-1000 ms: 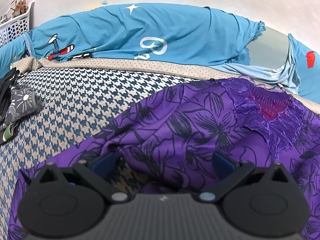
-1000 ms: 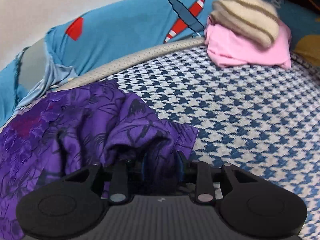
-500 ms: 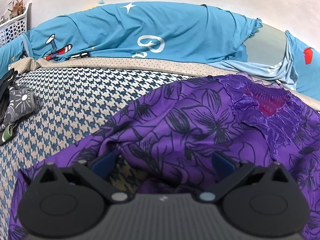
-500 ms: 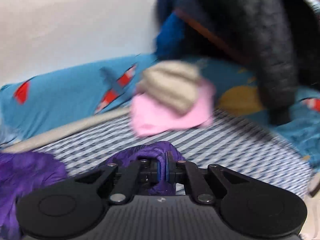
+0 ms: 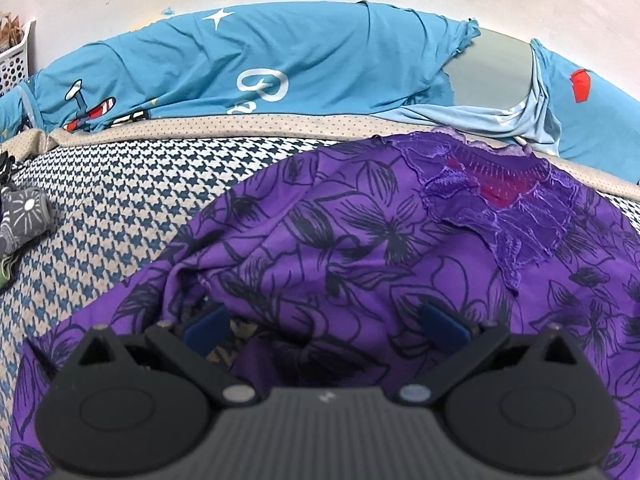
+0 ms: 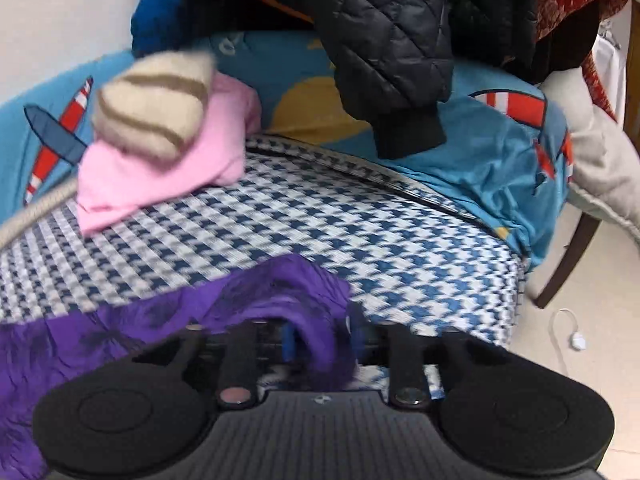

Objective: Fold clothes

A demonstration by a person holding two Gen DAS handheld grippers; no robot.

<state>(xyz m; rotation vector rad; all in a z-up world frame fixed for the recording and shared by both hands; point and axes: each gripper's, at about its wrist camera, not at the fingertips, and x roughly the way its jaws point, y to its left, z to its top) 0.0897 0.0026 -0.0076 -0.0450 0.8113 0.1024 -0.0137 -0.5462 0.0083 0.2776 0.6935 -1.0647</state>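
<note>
A purple floral garment (image 5: 360, 240) with a lace neckline lies spread on the houndstooth bed cover (image 5: 120, 208). My left gripper (image 5: 325, 326) rests low on it, jaws wide apart, with a fold of the cloth draped loosely between the blue pads (image 5: 206, 328). In the right wrist view a bunched corner of the same purple garment (image 6: 280, 292) sits between the pads of my right gripper (image 6: 320, 336). Its jaws are opening, and the cloth still lies in the gap without being pinched. That corner is near the bed's right edge.
A folded pink garment (image 6: 160, 168) with a beige striped knit (image 6: 156, 96) on top lies at the back of the bed. A black quilted jacket (image 6: 392, 40) hangs over the blue aeroplane sheet (image 6: 500, 152). Grey socks (image 5: 24, 216) lie far left. A chair leg (image 6: 568, 256) stands on the floor.
My right gripper swung right across the bed, dragging the purple corner; it closed tight on the cloth, then its jaws parted. The left gripper stayed put.
</note>
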